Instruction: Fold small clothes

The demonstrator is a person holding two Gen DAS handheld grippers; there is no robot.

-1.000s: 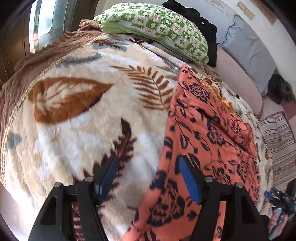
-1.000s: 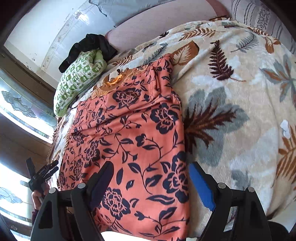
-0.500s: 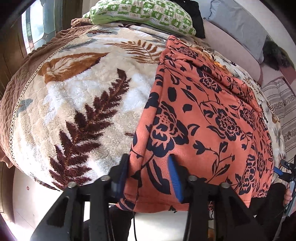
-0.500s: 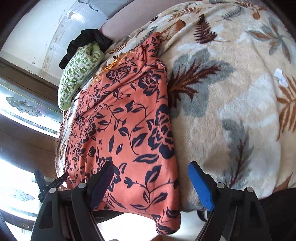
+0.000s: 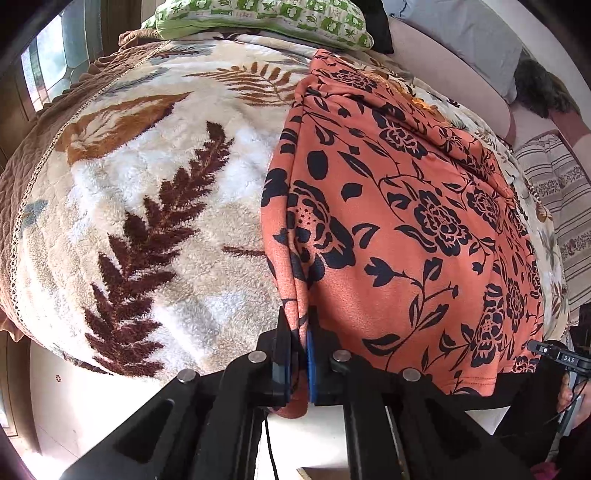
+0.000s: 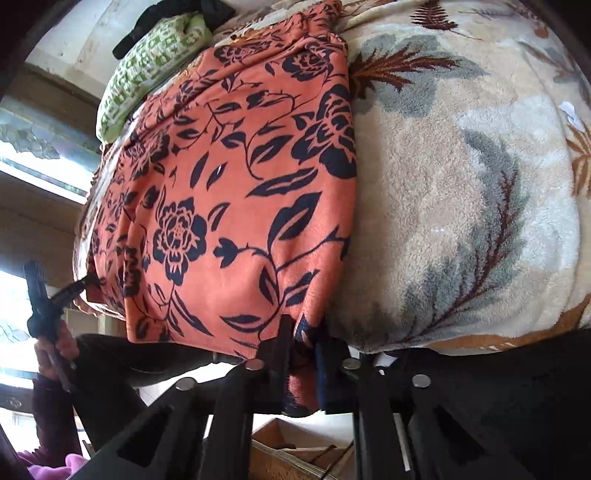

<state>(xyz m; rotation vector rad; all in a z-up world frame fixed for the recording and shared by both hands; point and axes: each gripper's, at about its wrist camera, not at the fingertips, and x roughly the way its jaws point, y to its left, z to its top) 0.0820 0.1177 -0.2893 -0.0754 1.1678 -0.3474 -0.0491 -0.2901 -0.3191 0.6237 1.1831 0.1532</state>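
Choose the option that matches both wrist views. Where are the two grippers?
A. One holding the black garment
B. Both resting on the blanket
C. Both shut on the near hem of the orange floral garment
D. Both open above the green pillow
C: the left gripper and the right gripper each pinch a near-hem corner of the orange floral garment.

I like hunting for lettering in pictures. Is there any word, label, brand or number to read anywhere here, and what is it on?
"DAS": white letters on the black body of the right gripper, seen at the right edge of the left wrist view.
The green patterned pillow bears small printed motifs; whether any are letters is too blurred to tell.
Nothing readable on the orange floral garment or the leaf-print blanket.
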